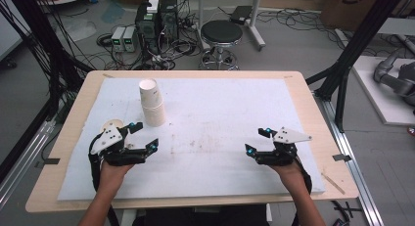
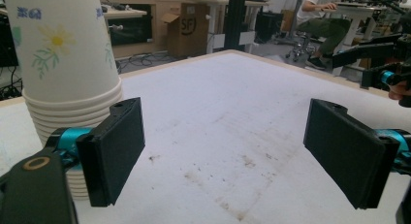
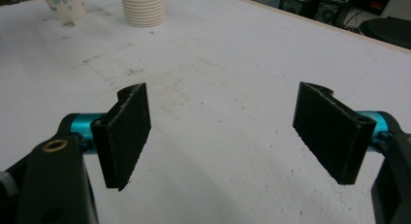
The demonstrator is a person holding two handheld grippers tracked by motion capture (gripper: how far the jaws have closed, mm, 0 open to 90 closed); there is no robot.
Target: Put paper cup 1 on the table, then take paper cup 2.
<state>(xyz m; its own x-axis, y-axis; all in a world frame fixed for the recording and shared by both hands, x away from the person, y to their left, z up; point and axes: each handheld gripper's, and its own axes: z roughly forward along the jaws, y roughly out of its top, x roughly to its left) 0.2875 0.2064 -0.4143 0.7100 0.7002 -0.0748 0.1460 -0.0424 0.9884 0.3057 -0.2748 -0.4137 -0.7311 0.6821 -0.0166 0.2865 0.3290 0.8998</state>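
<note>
Both tongs hang with jaws apart and empty over the near tabletop (image 1: pixel 293 96), the left tongs (image 1: pixel 145 136) just near of the stack of paper cups (image 1: pixel 151 102) at far left, seemingly poised to take one, the right tongs (image 1: pixel 258 141) well apart, apparently idle.

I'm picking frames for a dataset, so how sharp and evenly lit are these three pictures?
High view: soft, even light, faint shadows, the stack of cups slightly fuzzy. Left gripper view: the stack and the black pads close up are fairly crisp, the room behind blurrier. Right gripper view: bright, somewhat washed-out white mat, pads sharp, far cups soft.
</note>
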